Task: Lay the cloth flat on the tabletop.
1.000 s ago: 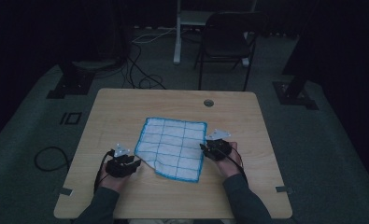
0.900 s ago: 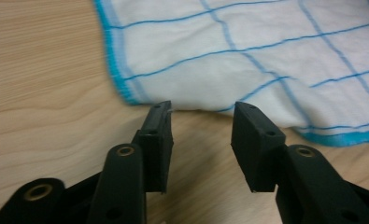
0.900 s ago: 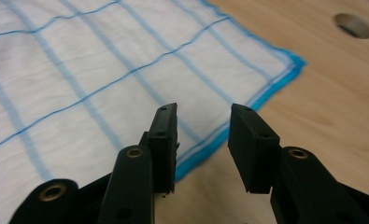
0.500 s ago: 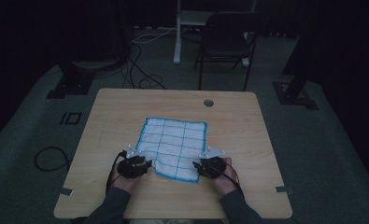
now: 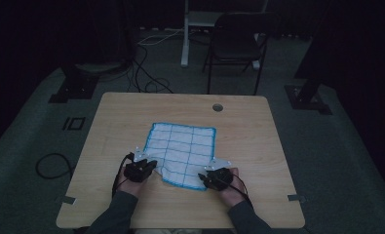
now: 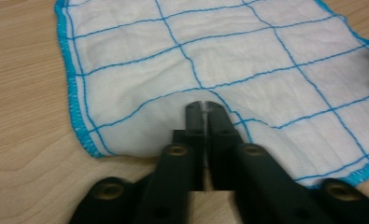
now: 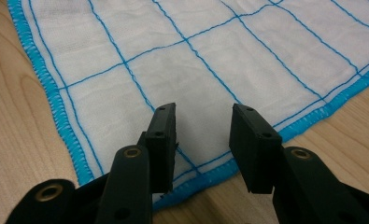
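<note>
A white cloth with a blue grid and blue hem [image 5: 182, 146] lies flat in the middle of the wooden table [image 5: 258, 146]. My left gripper [image 5: 140, 168] is at the cloth's near left corner. In the left gripper view its jaws [image 6: 204, 109] are shut on a small raised fold of the cloth [image 6: 219, 60]. My right gripper [image 5: 214, 178] is at the near right corner. In the right gripper view it [image 7: 203, 121] stands open just above the cloth [image 7: 196, 46], by the blue hem, with nothing between its jaws.
A round cable hole [image 5: 218, 107] sits near the table's far edge. Behind the table stand a dark chair [image 5: 239, 44] and a white post [image 5: 185, 34]. Cables lie on the floor at the left [image 5: 51, 165]. Bare wood surrounds the cloth.
My right gripper has come back toward me from the cloth's right edge to its near right corner. My left gripper has slid right onto the near left corner.
</note>
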A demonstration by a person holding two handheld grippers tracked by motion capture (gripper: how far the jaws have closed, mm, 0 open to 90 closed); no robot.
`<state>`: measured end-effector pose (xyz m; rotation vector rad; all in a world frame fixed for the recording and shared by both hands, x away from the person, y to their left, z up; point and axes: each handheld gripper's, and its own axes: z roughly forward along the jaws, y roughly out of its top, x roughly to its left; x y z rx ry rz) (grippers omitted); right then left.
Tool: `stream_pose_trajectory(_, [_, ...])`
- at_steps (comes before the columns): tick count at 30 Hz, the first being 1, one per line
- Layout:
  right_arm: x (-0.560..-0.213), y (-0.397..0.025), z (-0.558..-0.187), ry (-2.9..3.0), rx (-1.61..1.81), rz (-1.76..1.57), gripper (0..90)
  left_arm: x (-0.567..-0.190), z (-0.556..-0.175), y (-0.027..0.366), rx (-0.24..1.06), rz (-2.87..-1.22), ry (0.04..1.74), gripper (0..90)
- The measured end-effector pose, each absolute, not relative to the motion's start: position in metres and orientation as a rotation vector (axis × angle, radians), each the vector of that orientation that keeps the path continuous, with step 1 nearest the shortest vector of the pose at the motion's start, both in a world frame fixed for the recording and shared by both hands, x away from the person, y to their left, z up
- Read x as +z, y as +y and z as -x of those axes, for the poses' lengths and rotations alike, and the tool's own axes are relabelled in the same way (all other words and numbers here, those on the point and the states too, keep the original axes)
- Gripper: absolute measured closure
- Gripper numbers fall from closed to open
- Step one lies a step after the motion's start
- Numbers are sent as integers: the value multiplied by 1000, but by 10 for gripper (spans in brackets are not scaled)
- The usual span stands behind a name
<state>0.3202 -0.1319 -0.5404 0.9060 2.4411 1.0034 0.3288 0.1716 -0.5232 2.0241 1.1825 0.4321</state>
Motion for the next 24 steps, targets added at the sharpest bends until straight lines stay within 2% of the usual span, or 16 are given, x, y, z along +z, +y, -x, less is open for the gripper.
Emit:
stream_pose_trajectory(3, [-541,-133,-321,2443,1011,-911,611,-530,-331,172,428,-2022,1215,574])
stream_pose_trajectory(5, [-541,-133,-321,2443,1015,-916,610,-534,-331,171,422,-2008,1235,532])
stream_pose_trajectory(7, [-541,-134,-321,2445,1018,-922,610,-537,-330,170,430,-2013,1242,528])
stream_pose_trajectory(9, [-541,-134,-321,2446,1024,-928,610,-539,-329,167,476,-2024,1246,556])
stream_pose_trajectory(10, [-541,-134,-321,2445,1025,-932,610,-538,-329,167,487,-2029,1247,691])
stream_pose_trajectory(11, [-542,-134,-321,2446,1026,-933,610,-538,-329,167,475,-2022,1251,769])
stream_pose_trajectory(12, [-542,-134,-321,2446,1026,-933,610,-537,-330,168,452,-2015,1253,769])
stream_pose_trajectory(14, [-542,-135,-321,2446,1032,-937,610,-533,-331,167,453,-2023,1236,826])
stream_pose_trajectory(24, [-543,-136,-321,2443,1051,-947,610,-492,-358,146,481,-2069,1114,828])
